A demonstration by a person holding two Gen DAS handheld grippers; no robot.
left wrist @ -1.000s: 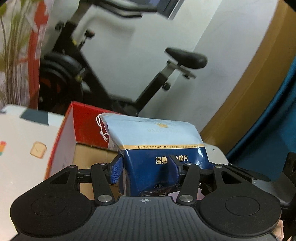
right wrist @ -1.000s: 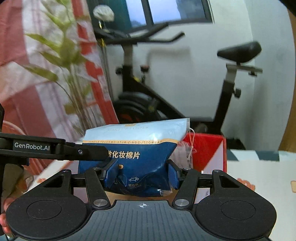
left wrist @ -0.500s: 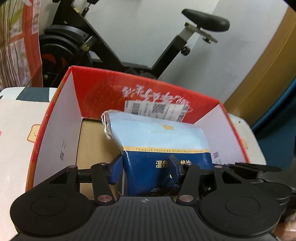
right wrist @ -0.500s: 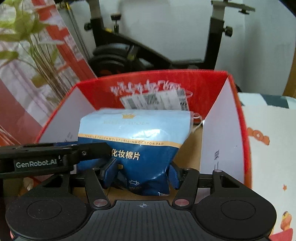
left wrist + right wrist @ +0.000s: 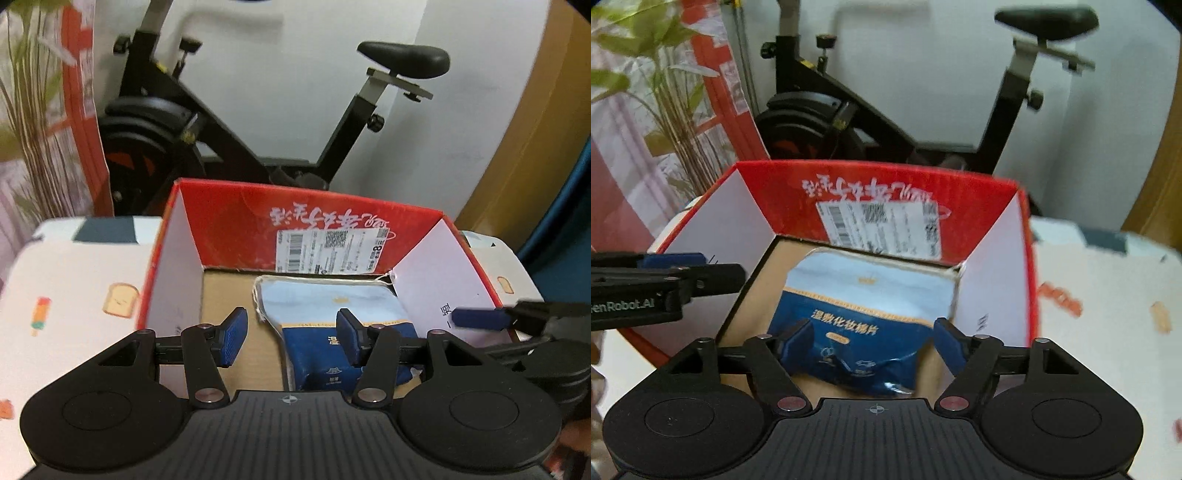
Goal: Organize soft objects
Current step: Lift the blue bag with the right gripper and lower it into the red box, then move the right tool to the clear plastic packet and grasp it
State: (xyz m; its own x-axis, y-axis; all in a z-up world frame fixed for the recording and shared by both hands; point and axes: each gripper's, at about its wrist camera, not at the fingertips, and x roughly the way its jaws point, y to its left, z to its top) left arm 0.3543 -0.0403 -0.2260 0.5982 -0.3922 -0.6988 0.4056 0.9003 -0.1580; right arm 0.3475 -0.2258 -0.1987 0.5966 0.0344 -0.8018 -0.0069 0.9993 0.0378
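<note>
Both grippers tilt steeply downward, side by side. The left gripper (image 5: 291,334) has its blue pads parted with bare space between them; nothing is clamped (its right pad sits in front of a packet without gripping it). The right gripper (image 5: 873,343) has just been opening its jaws, and they now stand wide, pads clear of the packet between them.

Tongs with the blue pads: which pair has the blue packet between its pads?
The right tongs: their jaws have just been opening and straddle the blue packet in the red box. The left tongs gape over bare cardboard beside it.
</note>
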